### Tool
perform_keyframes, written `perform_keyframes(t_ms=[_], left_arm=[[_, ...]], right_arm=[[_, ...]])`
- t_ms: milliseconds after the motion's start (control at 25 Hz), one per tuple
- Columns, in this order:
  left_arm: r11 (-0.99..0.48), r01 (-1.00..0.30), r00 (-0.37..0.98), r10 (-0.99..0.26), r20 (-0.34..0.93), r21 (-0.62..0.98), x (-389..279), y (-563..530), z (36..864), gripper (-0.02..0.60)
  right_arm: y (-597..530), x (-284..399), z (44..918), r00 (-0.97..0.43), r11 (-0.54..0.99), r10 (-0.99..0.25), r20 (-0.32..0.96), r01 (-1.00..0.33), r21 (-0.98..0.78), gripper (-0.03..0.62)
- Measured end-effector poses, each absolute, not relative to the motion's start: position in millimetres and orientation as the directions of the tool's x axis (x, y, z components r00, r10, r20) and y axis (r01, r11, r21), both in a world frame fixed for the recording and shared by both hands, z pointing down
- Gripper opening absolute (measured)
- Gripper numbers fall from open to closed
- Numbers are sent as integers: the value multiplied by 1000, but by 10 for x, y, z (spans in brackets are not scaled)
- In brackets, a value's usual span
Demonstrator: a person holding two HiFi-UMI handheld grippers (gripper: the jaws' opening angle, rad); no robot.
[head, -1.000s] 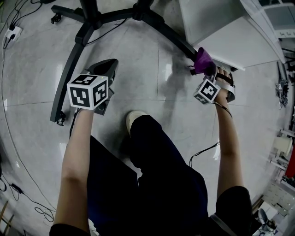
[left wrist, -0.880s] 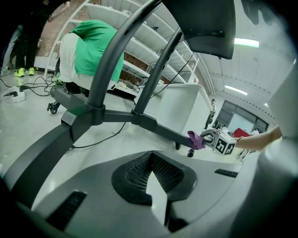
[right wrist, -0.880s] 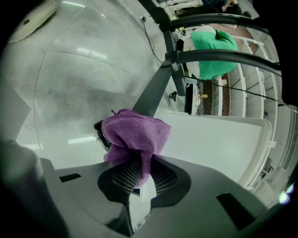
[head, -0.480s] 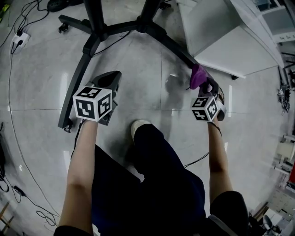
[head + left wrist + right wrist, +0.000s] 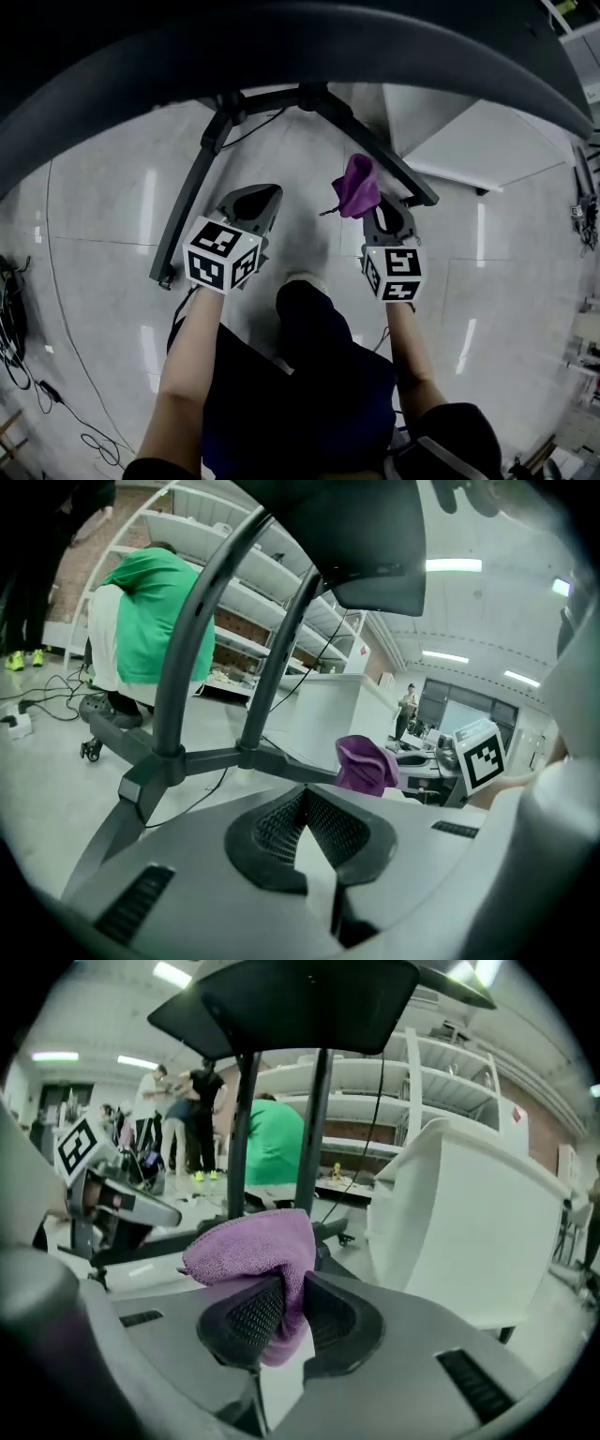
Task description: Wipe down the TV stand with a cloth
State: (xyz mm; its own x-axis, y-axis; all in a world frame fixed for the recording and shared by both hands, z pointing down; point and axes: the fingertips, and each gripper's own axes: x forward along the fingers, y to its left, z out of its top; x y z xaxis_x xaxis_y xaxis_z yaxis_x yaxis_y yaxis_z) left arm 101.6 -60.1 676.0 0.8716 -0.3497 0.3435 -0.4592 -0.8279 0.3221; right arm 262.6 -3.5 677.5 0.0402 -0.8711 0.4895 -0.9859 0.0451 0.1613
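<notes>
Right hand-held gripper pinches the cloth by a fold, left hand-held gripper pressed together; I fear rubbing the stand leg tugs it loose.

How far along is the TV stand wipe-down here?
Done: the purple cloth is pinched in the right hand-held gripper. In hand: it is held near a leg of the TV stand, contact unclear. Left: the wiping itself; left hand-held gripper shut, empty.
</notes>
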Motion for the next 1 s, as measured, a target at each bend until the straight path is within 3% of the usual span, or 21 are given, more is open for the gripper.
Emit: perform_keyframes(t_ms=[200, 360, 1000], left_arm=[[-869, -407, 901, -330, 282, 281, 1089, -514, 6312, 6], [-839, -429, 899, -358, 253, 335, 1067, -469, 5992, 6], [-755, -557, 819, -432, 378, 346, 672, 180, 4132, 6]], right_arm=[[-60, 2258, 6487, -26, 32, -893, 450, -999, 7, 69], [-22, 2181, 6144, -45, 26, -890, 454, -998, -49, 69], [499, 1721, 3982, -190, 130, -823, 535, -980, -148, 69]])
